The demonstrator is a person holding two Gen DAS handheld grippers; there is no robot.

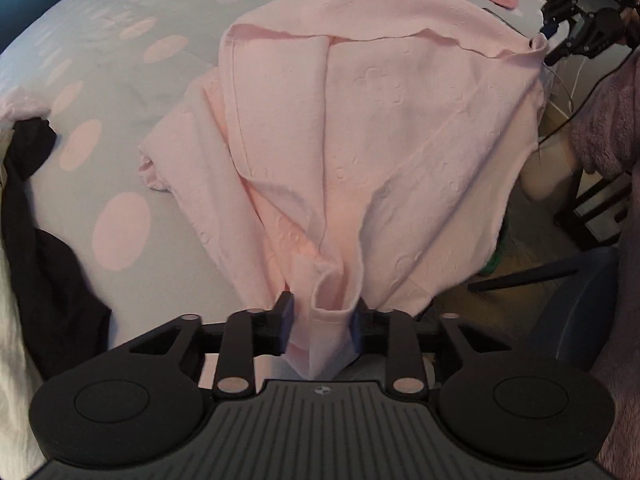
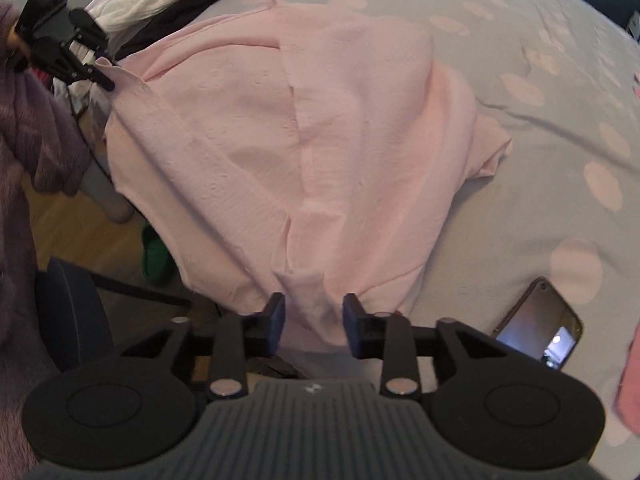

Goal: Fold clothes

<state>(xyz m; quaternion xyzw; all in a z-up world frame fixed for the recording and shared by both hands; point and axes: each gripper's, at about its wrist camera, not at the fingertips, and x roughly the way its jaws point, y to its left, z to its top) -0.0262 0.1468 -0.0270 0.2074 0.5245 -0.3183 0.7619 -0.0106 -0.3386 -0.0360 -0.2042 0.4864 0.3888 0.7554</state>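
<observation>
Pale pink garment (image 1: 360, 128) lies spread on the grey polka-dot bedspread (image 1: 120, 60), its near edge lifted. Left gripper (image 1: 323, 314) and right gripper (image 2: 314, 314) each have their jaws clamped on bunched corners of it. Smartphone (image 2: 540, 322) rests beside.

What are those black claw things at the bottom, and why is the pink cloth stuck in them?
They are grabbers, each with two fingers, and a person holds one in each hand. Each grabber carries a camera looking along its fingers, so you get two pictures. One is from the left gripper, the other from the right gripper. Both pinch a corner of the same pink shirt, which hangs stretched between them over a bed cover with pink spots. In each picture you can spot the other grabber far off, holding its corner. Also on the bed lie a phone and some dark clothes.
</observation>
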